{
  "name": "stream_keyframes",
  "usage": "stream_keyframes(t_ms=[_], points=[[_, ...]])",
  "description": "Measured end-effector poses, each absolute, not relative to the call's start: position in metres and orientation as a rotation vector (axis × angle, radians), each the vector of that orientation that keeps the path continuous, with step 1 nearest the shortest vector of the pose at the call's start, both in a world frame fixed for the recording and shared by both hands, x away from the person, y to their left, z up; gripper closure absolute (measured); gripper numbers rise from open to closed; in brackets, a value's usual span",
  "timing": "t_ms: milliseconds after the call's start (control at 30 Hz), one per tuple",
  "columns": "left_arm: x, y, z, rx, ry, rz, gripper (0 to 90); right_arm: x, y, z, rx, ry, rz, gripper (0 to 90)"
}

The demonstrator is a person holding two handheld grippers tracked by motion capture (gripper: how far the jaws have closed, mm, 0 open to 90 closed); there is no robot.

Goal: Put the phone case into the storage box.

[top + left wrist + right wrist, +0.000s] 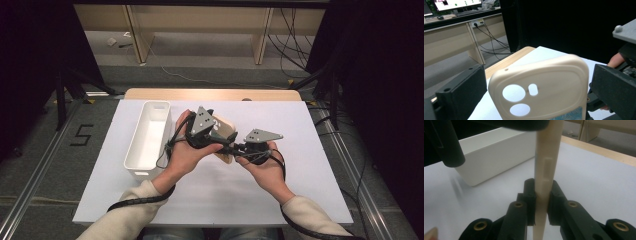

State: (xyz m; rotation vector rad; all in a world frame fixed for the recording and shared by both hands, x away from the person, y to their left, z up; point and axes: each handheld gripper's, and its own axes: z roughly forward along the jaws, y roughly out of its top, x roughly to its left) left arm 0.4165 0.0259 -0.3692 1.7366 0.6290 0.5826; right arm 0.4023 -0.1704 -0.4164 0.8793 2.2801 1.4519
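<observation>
White table (pixel 300 190); wooden desks (pixel 200 20) behind; cables (pixel 292 45) trailing.

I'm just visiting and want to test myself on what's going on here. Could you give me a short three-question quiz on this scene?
1. True or false: the right tool is clamped on the edge of the cream-coloured plastic phone case.
2. Which lies on the person's left of the hands on the white table sheet? A) a long white plastic bin B) a red bowl C) a blue cup
3. In the left gripper view, how many round holes does the case show?

Key: 1 true; 2 A; 3 two, with a small oblong cut-out beside them.
</observation>
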Motion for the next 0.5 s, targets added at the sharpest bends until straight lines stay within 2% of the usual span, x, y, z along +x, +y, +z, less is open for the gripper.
stream_keyframes(t_ms=[500], points=[[0.4176, 0.0255, -0.3726, 1.724, 0.656, 0.568, 2.6, 0.401, -0.1697, -0.4154, 0.877, 2.273, 1.461, 80.4]])
